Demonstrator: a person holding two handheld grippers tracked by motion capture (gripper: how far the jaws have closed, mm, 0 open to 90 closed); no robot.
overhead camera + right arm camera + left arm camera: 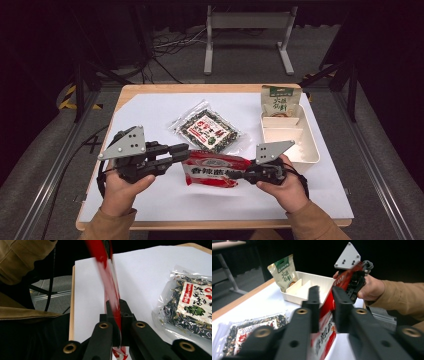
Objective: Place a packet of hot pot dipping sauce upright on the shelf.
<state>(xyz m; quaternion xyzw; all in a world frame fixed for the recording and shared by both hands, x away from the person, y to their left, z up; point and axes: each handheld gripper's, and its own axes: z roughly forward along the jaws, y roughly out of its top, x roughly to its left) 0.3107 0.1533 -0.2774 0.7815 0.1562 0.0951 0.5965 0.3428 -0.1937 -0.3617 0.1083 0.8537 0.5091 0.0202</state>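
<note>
From the high view, the person's two hands come in from the bottom edge, each with a tool, and between them a red packet (215, 169) is held just above the white sheet that covers the table (150, 200). The left tool (184, 152) points right toward the packet's left end, its jaws standing on either side of that end; the right tool (239, 175) points left and has the packet's right end pinched. Behind the packet lies a clear bag of dark leafy mix (209, 129) flat on the sheet, and to the right stands a white tray with dividers (310, 155), a green-and-cream pouch (280, 101) leaning in its far end. In the left gripper view, the left tool (325, 293) has its two black jaws a little apart with the red packet (328, 327) standing on edge between them — the gap on each side shows that the pads do not press on it. Beyond, the right hand (372, 288) holds the right tool against the packet's far end, with the tray (312, 281) and the pouch (284, 272) behind and the clear bag (249, 327) at lower left. In the right gripper view, the right tool (117, 307) has its jaws closed tight on the thin edge of the red packet (110, 287), which runs blurred up and away — the clear bag (190, 307) lies at the right on the sheet.
</note>
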